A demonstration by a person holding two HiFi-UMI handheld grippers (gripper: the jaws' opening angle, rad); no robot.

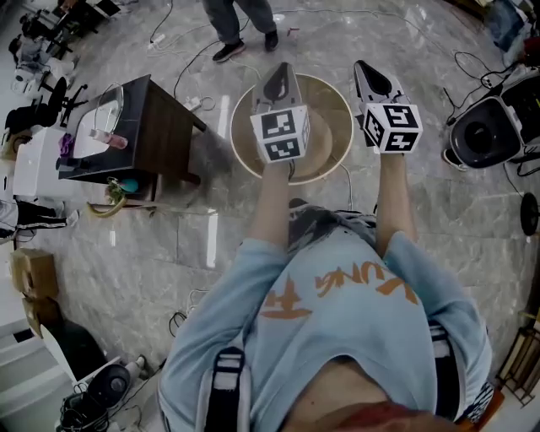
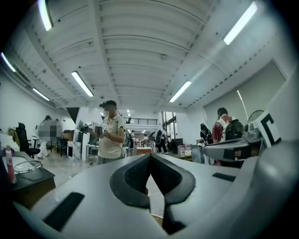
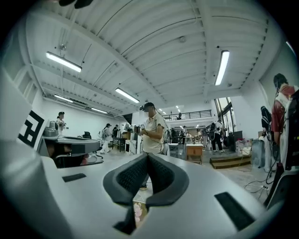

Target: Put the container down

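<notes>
- Grey marble floor (image 1: 422,202) underfoot. A dark side table (image 1: 160,126) stands to the left, with cables (image 1: 190,63) and another person's legs (image 1: 245,25) beyond.
- The left gripper (image 1: 281,69) and right gripper (image 1: 364,67) both have their jaws closed together on nothing.
- The round container (image 1: 333,110) lies below the left gripper, which hides its near rim.
- Its mouth faces up, and it has no evident long axis.

Tan container (image 1: 333,126); grey marbled floor (image 1: 422,211); dark brown table (image 1: 164,126); light-blue shirt (image 1: 354,329), orange print.
</notes>
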